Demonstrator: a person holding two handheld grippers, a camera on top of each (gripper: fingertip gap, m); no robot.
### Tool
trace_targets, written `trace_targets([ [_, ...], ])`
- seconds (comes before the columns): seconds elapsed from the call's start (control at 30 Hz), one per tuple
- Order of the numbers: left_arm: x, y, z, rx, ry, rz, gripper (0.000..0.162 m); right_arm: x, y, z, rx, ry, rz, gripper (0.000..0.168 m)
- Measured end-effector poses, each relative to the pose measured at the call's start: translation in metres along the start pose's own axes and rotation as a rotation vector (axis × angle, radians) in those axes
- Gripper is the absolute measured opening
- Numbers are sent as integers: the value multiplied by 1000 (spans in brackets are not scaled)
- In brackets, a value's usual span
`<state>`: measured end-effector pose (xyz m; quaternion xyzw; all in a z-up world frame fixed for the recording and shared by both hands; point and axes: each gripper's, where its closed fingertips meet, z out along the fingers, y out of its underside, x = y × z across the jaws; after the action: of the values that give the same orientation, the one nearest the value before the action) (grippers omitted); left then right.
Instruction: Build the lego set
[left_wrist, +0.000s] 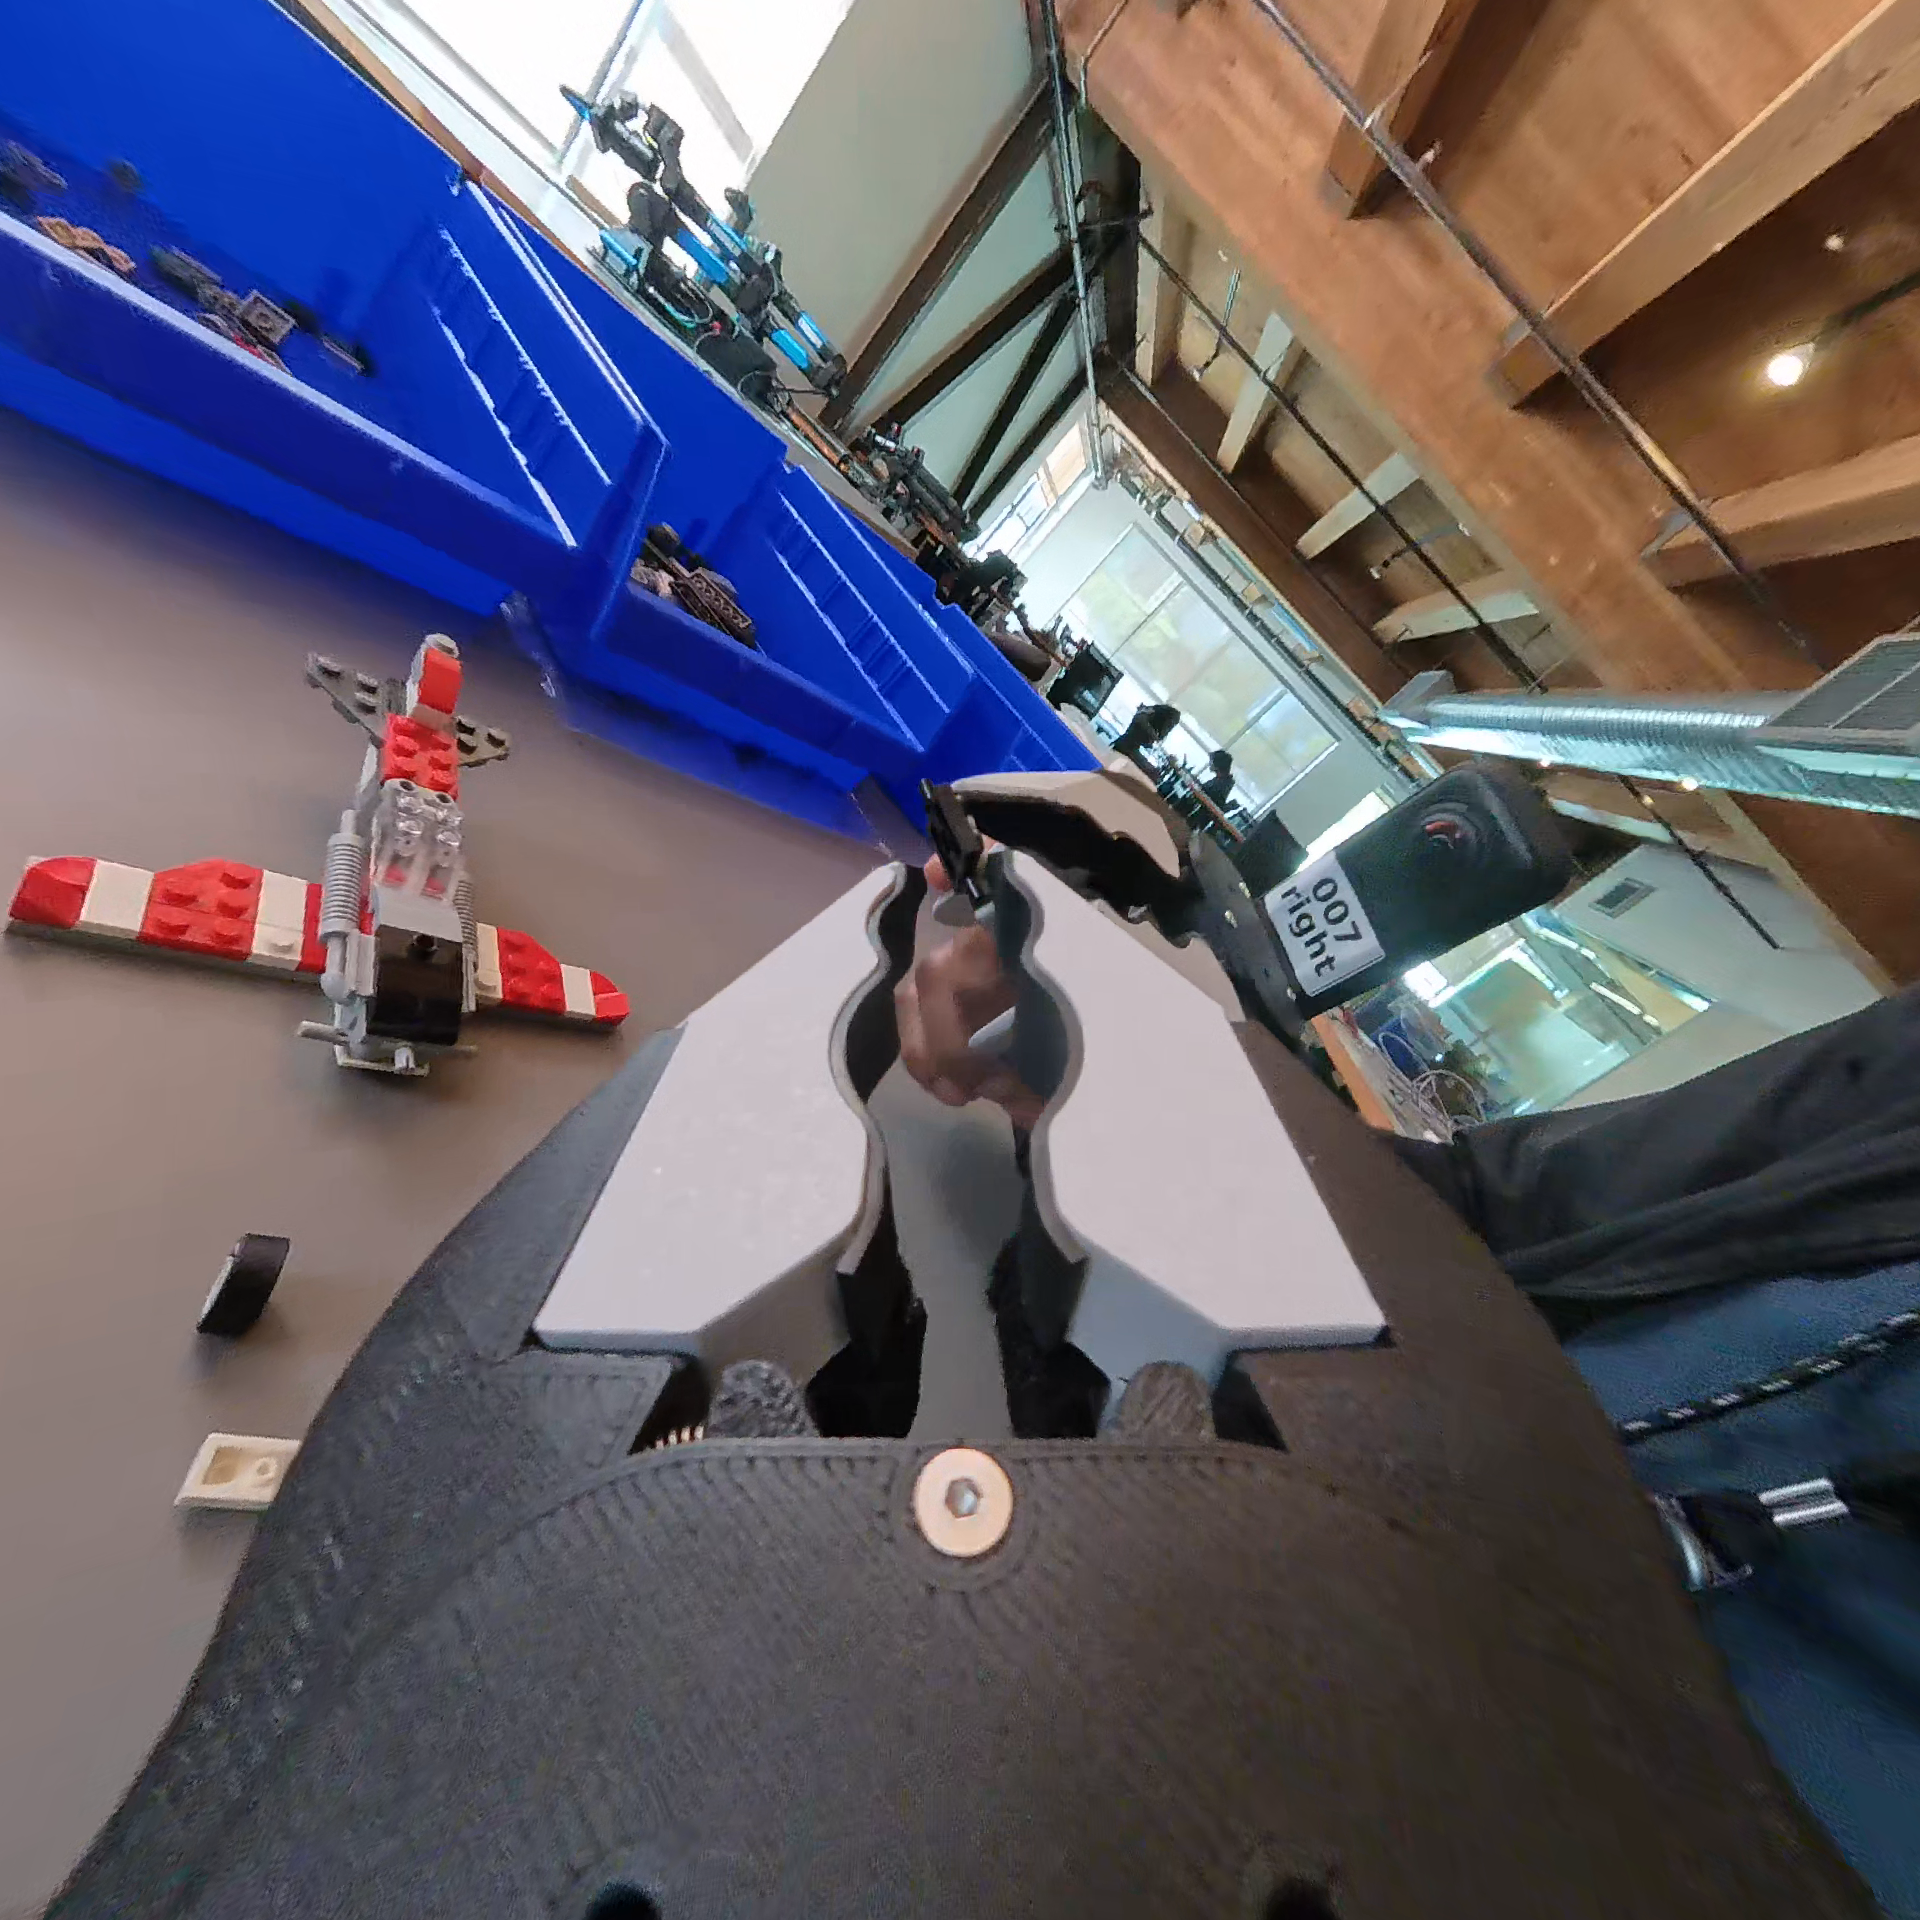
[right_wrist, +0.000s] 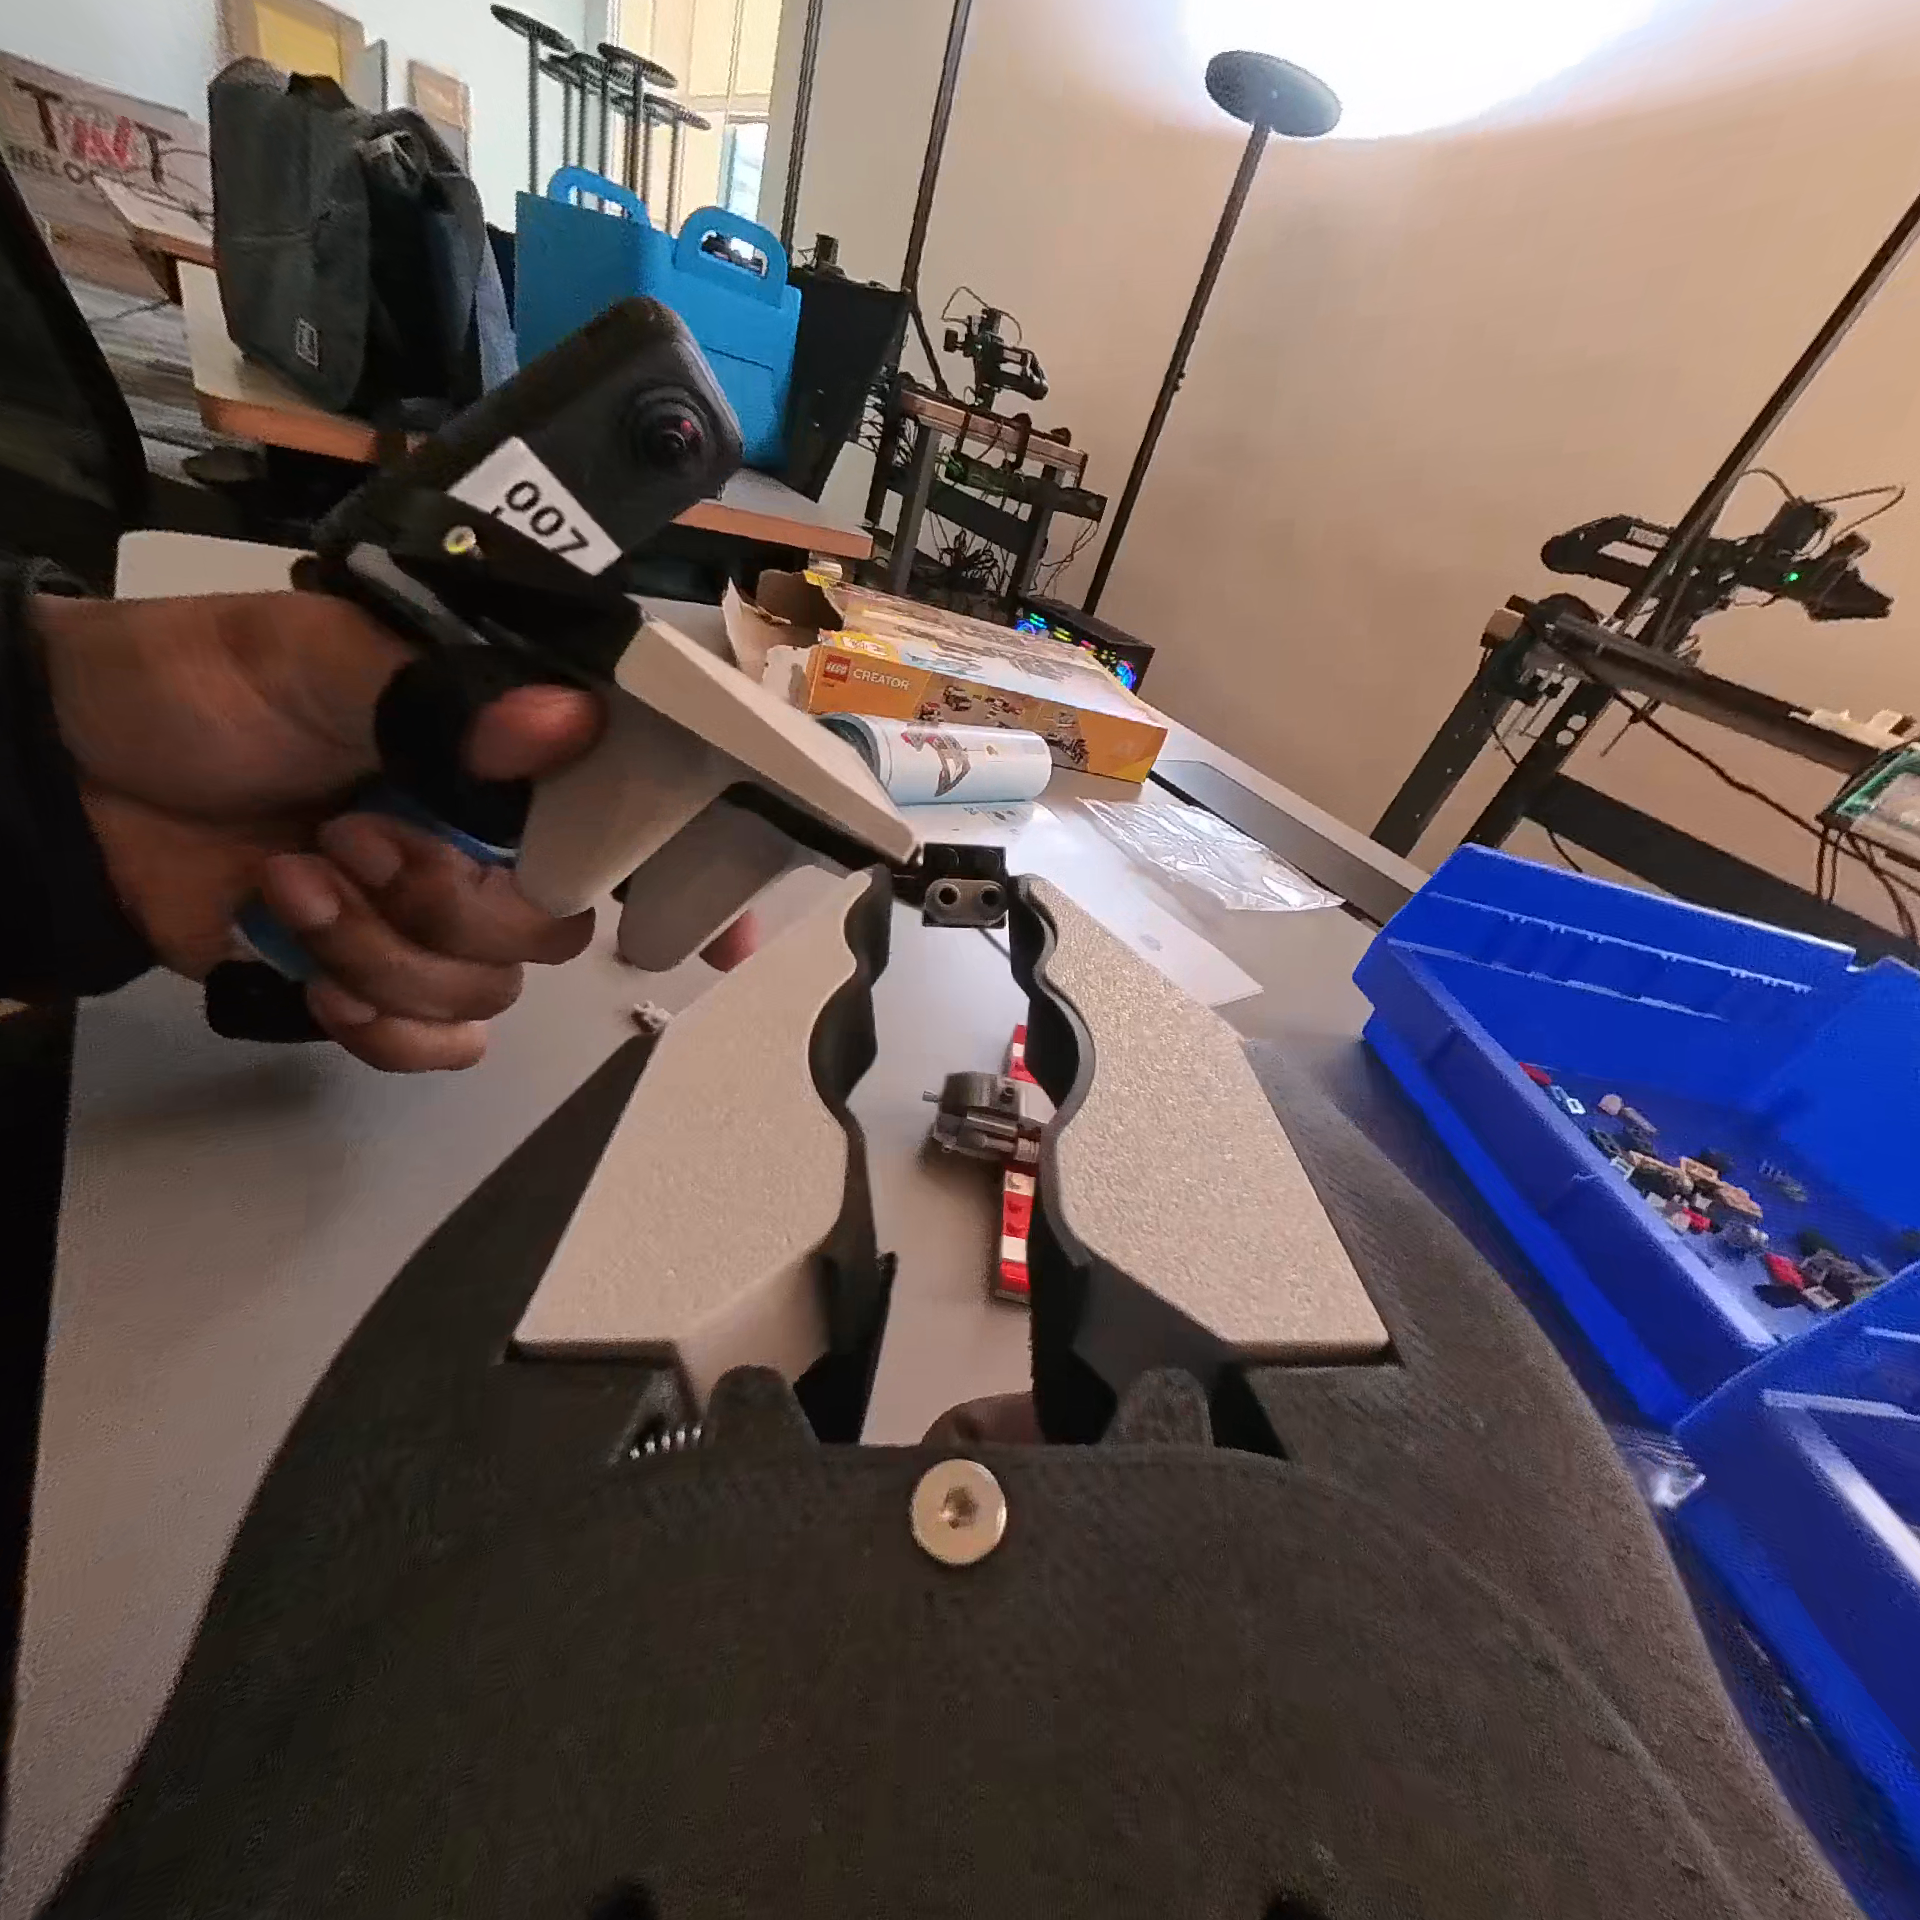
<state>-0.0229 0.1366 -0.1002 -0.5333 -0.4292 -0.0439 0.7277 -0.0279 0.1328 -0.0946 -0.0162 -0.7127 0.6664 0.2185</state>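
Both your grippers, left (right_wrist: 914, 862) and right (right_wrist: 961, 894), pinch one small black-and-grey lego brick (right_wrist: 964, 885) in the air above the grey table (left_wrist: 156, 623), holes facing the right camera. Only the left view shows the whole red-and-white plane (left_wrist: 343, 925), nose toward the near edge.

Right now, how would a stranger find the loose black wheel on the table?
Start at the red-and-white plane on the dark table. Nearer the camera lie two loose pieces. The wheel is the round black one standing on edge; the piece beside it is flat and white.
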Motion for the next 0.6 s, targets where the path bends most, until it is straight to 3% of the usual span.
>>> trace_targets([
  [0.27,-3,0,1,43,24,-101,6,-7,4,4,-28,11,-60,24],
  [0.3,-5,-1,1,50,12,-100,6,-6,4,4,-27,19,-60,18],
  [0.6,-15,-10,-6,74,-118,44,6,2,6,2,-48,26,-7,25],
])
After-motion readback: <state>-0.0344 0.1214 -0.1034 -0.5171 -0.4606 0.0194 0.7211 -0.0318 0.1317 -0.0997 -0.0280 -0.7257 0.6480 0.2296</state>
